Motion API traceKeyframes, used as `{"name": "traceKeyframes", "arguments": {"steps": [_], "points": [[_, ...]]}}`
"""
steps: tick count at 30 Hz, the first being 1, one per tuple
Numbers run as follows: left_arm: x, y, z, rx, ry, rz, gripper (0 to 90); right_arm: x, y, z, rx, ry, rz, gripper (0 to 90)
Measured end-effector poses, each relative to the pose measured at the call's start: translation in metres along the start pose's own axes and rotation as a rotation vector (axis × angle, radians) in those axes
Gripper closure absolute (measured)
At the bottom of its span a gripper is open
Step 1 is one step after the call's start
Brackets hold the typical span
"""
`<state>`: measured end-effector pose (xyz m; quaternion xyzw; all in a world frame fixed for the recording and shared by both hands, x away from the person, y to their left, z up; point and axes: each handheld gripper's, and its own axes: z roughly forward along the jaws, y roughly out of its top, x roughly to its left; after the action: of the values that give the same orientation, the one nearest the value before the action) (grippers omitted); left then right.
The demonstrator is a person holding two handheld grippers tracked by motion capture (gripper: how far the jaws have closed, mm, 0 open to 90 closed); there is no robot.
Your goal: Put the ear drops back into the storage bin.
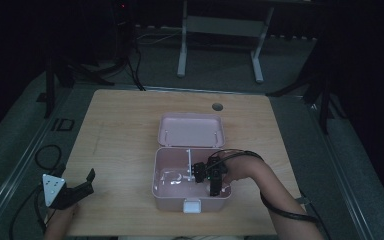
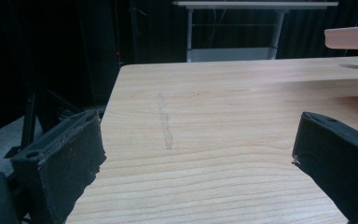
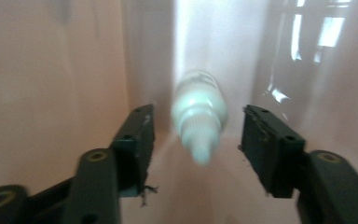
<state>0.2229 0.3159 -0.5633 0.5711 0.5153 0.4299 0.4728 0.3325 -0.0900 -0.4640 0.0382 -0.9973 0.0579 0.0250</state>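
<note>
A pink box (image 1: 156, 186) stands open on the wooden table, its lid (image 1: 191, 129) leaning back. My right gripper (image 1: 198, 173) reaches down inside the box. In the right gripper view a small white dropper bottle (image 3: 199, 112) lies on the pink floor, nozzle toward the camera. It sits between the jaws of the right gripper (image 3: 196, 135), which stand apart with a gap on each side of it. My left gripper (image 1: 89, 181) rests open near the table's front left corner. In its own view the left gripper (image 2: 198, 154) has only bare wood between its jaws.
A white divider (image 1: 187, 162) stands inside the box and a white latch (image 1: 192, 205) sits on its front wall. A cable hole (image 1: 217, 106) marks the table's far side. Another desk's white legs (image 1: 182, 55) stand beyond, with cables on the floor at left.
</note>
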Motion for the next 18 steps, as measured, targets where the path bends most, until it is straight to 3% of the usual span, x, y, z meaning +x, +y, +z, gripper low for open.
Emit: {"name": "traceKeyframes", "arguments": {"steps": [5, 7, 10, 16, 18], "points": [[0.000, 0.000, 0.000, 0.002, 0.001, 0.000, 2.0, -0.001, -0.008, -0.023, -0.098, -0.039, 0.011, 25.4], [0.000, 0.000, 0.000, 0.002, 0.001, 0.000, 2.0, 0.002, -0.010, -0.027, -0.114, -0.064, -0.018, 18.6], [0.000, 0.000, 0.000, 0.001, 0.001, -0.002, 2.0, 0.002, -0.012, -0.034, -0.146, -0.047, -0.013, 18.5], [0.000, 0.000, 0.000, 0.000, -0.001, 0.000, 2.0, 0.000, -0.019, -0.046, -0.169, -0.083, 0.019, 17.4], [0.000, 0.000, 0.000, 0.000, -0.001, -0.001, 2.0, -0.001, -0.026, -0.054, -0.205, -0.094, 0.043, 17.3]]}}
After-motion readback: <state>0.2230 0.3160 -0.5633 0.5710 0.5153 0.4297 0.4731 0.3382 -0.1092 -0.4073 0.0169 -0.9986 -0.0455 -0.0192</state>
